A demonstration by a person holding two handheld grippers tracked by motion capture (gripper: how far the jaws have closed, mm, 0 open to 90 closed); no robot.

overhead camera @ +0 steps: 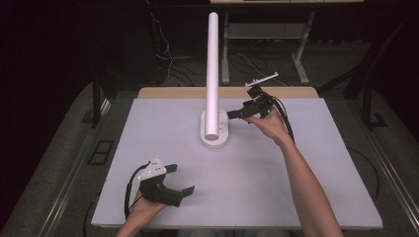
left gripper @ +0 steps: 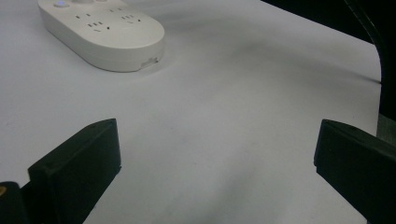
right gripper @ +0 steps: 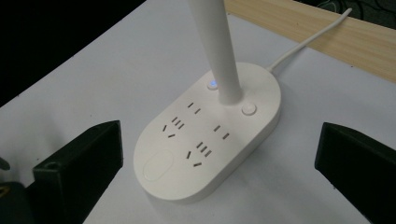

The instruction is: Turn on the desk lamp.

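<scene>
Right forearm is extended diagonally across the white table surface (overhead camera: 296,163) from the lower edge of the high view, the hand bent at the wrist so that the right gripper (overhead camera: 233,114) is pointed leftward at the white oval lamp base with built-in sockets (overhead camera: 214,129). Its black jaws are held wide apart, nothing between them; the tips are seen just beside the base's right edge, and contact cannot be confirmed. In the right gripper view the base (right gripper: 210,140) is framed between the two jaws, a small blue light being lit beside the foot of the white cylindrical lamp column (right gripper: 215,51), and a white cable (right gripper: 308,42) is led off toward the table's wooden edge strip (right gripper: 327,32).

The left gripper (overhead camera: 182,178) is held low at the table's near left corner, wrist resting close to the edge, jaws spread and empty, aimed rightward. The base is placed near the table's centre, toward the far side, well apart from this gripper. In the high view the column (overhead camera: 212,69) is seen rising upright from the base.
</scene>
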